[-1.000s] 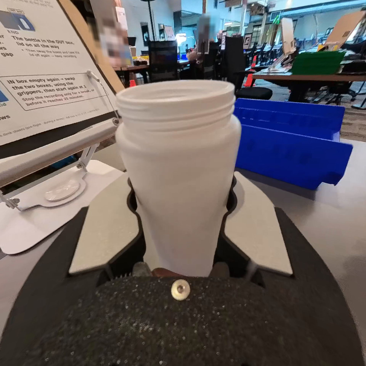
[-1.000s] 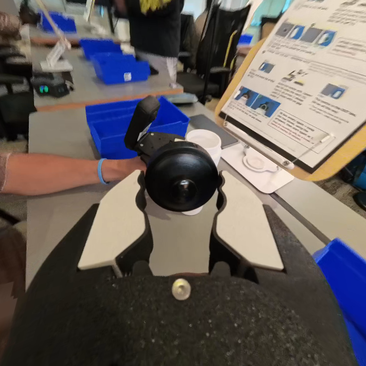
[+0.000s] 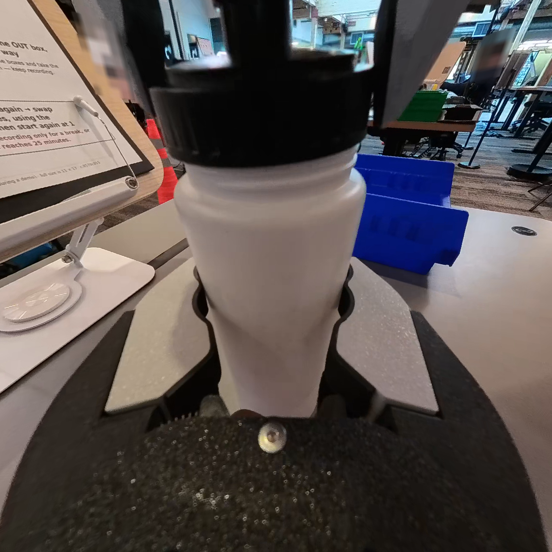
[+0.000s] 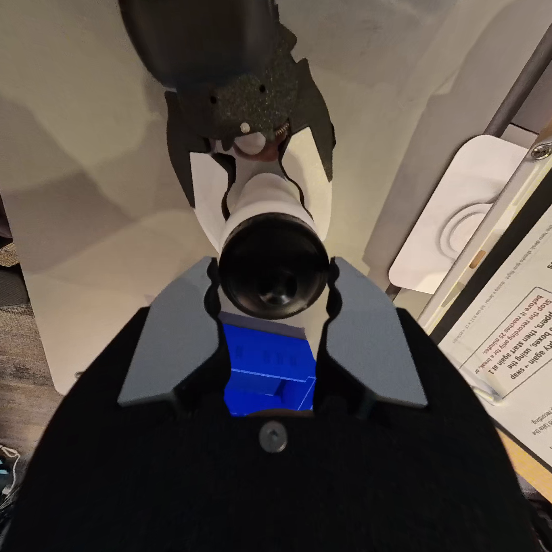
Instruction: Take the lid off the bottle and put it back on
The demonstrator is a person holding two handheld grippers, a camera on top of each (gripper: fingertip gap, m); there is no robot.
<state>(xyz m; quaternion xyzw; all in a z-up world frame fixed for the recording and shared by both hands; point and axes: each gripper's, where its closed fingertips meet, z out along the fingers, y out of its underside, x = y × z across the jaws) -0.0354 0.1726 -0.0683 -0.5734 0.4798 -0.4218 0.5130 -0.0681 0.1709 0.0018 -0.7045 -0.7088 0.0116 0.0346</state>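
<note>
We have the white bottle (image 3: 268, 268) upright, pinched by our left gripper (image 3: 273, 298) just beside the blue bin (image 3: 418, 227); our right gripper (image 4: 273, 286) clamps the black lid (image 4: 273, 265) on the bottle's mouth

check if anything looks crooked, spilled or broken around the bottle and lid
Nothing stands out. The black lid sits on the neck of the white bottle, which stands upright in the left gripper. The right gripper holds the lid from above. No spill or damage shows on the table; whether the lid is fully threaded cannot be told.
</note>
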